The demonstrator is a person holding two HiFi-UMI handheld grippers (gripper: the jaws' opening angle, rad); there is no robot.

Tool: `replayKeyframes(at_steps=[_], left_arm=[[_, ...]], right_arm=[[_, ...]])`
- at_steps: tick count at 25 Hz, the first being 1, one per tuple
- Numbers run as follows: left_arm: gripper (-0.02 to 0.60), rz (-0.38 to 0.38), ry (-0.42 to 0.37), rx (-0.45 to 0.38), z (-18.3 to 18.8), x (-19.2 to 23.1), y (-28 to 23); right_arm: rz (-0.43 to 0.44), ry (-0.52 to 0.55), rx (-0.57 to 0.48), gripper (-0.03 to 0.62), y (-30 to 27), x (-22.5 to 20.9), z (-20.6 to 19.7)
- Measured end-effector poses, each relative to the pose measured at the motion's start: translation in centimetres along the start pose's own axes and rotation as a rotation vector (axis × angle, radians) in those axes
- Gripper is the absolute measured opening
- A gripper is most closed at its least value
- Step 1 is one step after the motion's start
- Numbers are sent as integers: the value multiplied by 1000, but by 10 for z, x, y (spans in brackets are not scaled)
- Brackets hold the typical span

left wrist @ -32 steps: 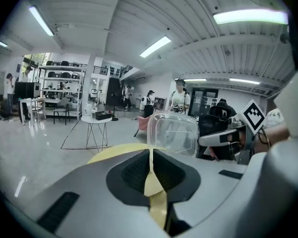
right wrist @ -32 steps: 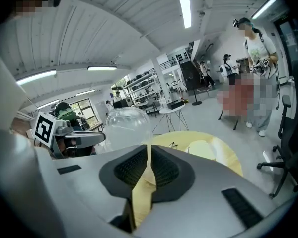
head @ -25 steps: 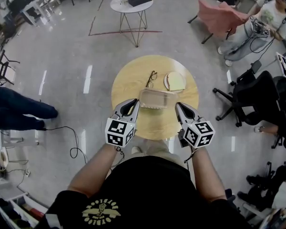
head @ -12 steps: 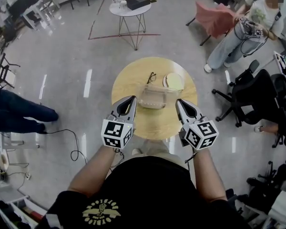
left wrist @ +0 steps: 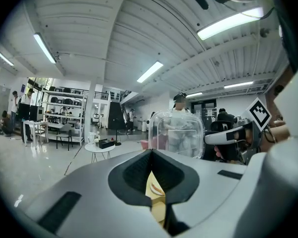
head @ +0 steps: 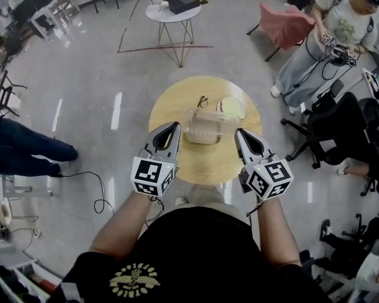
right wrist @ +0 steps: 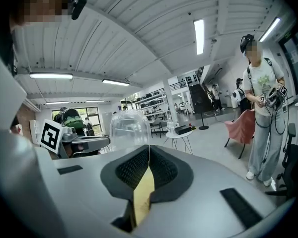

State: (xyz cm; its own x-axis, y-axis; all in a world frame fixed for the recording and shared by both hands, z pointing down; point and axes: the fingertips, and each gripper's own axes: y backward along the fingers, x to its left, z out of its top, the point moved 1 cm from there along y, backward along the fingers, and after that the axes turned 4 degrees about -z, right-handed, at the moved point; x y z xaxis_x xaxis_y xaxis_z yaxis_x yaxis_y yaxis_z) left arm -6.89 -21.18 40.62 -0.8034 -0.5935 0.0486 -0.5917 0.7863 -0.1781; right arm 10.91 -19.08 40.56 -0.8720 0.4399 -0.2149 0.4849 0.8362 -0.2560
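**Box between two shut claws**

Both my claws are pinched shut on nothing. The clear box (head: 205, 126) sits between them over the table (head: 170, 109). My left claw (head: 174, 127) is at its 9 o'clock and my right claw (head: 239, 133) at its 3. Glasses (head: 202, 101) lie at its 12, a pale disc (head: 231, 107) at its 1.

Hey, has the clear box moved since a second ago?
Yes. In the head view the box now looks larger and its far edge reaches the plate on the table, so it has risen.
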Motion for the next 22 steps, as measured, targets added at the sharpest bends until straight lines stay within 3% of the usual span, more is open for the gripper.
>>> replayKeyframes(at_steps=[10, 22], left_arm=[[15, 7, -32, -82, 36, 3, 8], [15, 11, -58, -110, 49, 0, 18]], right_arm=[[8, 37, -49, 17, 3, 8, 28], [16, 54, -75, 14, 9, 16, 37]])
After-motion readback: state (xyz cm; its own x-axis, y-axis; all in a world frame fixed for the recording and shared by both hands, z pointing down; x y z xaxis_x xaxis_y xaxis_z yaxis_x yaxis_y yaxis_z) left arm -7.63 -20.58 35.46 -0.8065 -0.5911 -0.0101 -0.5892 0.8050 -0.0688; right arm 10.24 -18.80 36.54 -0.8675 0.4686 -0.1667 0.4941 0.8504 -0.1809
